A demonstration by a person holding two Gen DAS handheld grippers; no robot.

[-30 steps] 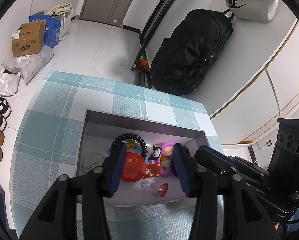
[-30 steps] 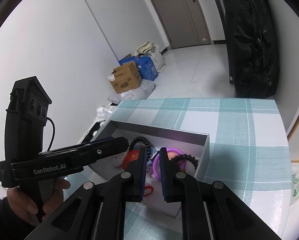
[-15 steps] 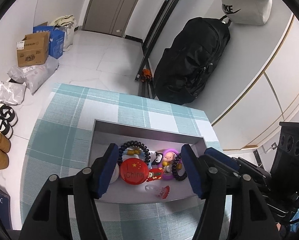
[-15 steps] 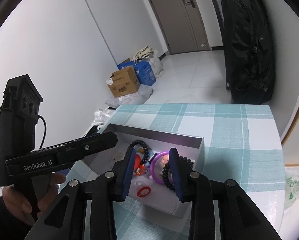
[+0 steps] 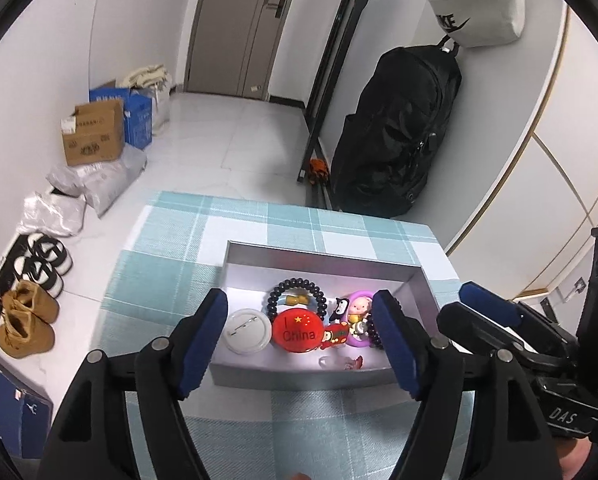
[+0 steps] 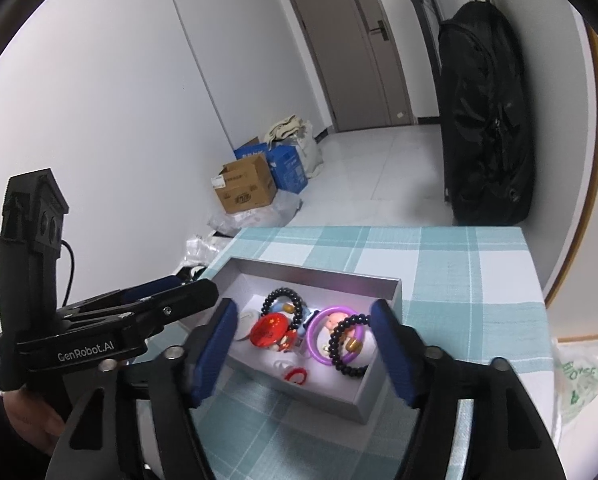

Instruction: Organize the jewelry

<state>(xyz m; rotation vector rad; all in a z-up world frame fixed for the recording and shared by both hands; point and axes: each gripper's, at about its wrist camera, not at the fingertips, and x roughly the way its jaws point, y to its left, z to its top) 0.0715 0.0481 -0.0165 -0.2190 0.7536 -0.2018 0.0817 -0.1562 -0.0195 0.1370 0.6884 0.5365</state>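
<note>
A grey open box (image 5: 323, 254) (image 6: 379, 396) stands on the teal checked tablecloth (image 5: 179, 248). In it lie a red "China" badge (image 5: 297, 330) (image 6: 267, 330), a white badge (image 5: 246, 331), a black bead bracelet (image 5: 297, 294) (image 6: 345, 346), a purple ring (image 6: 319, 340), small figurines (image 5: 355, 308) and a red-and-clear piece (image 6: 293, 372). My left gripper (image 5: 303, 338) is open and empty above the box's near edge. My right gripper (image 6: 303, 350) is open and empty, held above the box. The left gripper also shows in the right wrist view (image 6: 139, 316).
The table's far edge drops to a white tiled floor. A black bag (image 5: 395, 136) leans on the wall beyond. Cardboard and blue boxes (image 5: 95, 136), plastic bags and shoes (image 5: 31, 280) lie on the floor at left. A green-printed bag (image 6: 579, 380) lies at right.
Both grippers have opened wide and pulled up and back from the box. The right gripper went from nearly shut to open. The items stay in the box.
</note>
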